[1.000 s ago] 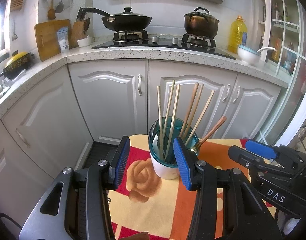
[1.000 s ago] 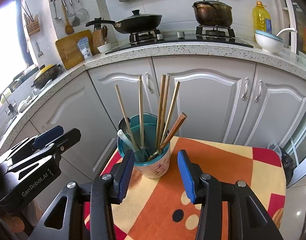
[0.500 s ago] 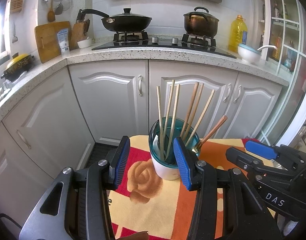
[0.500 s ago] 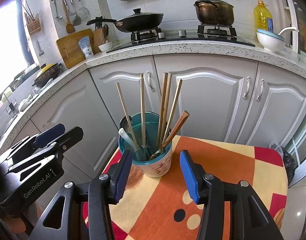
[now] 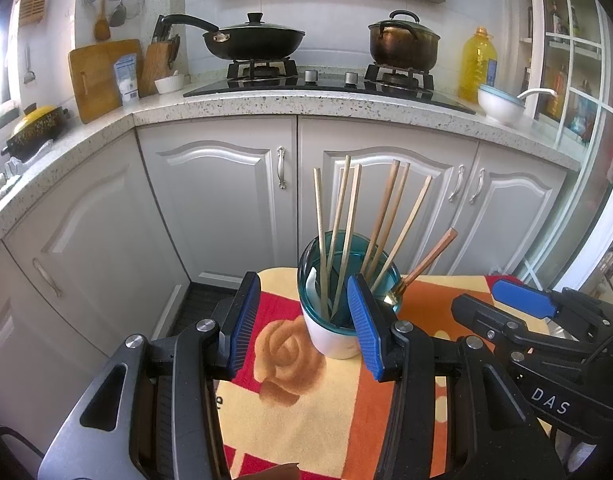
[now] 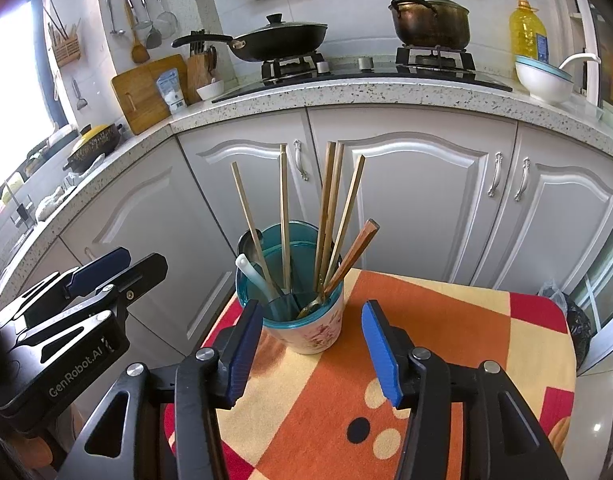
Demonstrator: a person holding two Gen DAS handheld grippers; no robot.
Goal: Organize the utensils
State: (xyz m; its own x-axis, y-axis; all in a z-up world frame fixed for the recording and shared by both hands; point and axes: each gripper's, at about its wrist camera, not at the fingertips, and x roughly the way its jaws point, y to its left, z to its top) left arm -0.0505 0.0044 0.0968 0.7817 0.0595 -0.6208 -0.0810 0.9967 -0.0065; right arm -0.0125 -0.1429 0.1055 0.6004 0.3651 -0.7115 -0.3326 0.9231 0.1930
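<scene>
Item: utensil cup (image 6: 306, 320) with contents, set on a patterned cloth (image 6: 426, 340) covering a small table, in front of grey cabinet doors (image 6: 406, 200). Change against the earlier pictures: the right gripper (image 6: 312, 346) is recorded with jaws a little wider than 1 second before, its opening having risen early in that second and then nearly levelled; the cup is seen between its blue pads (image 6: 380, 354) without contact, so it is released. The left gripper (image 5: 302, 330) is unchanged, jaws spread, nothing grasped; the cup (image 5: 338, 336) stands beyond and partly behind its right pad. Orientation: 6 wooden chopsticks (image 6: 284, 220) are stood with long axes near upright, tips fanned between 11 and 1 o'clock in the right wrist view. 1 wooden-handled spoon (image 6: 352, 256) is leaned towards 1 o'clock, its metal bowl down inside the cup. Container: white cup body with a floral print, fitted with a teal translucent insert (image 6: 266, 248). Also held inside: 1 white spoon handle (image 6: 252, 274) at the 10 o'clock side, and 1 metal spoon bowl (image 6: 248, 240) raised above the rim at 10 o'clock.
</scene>
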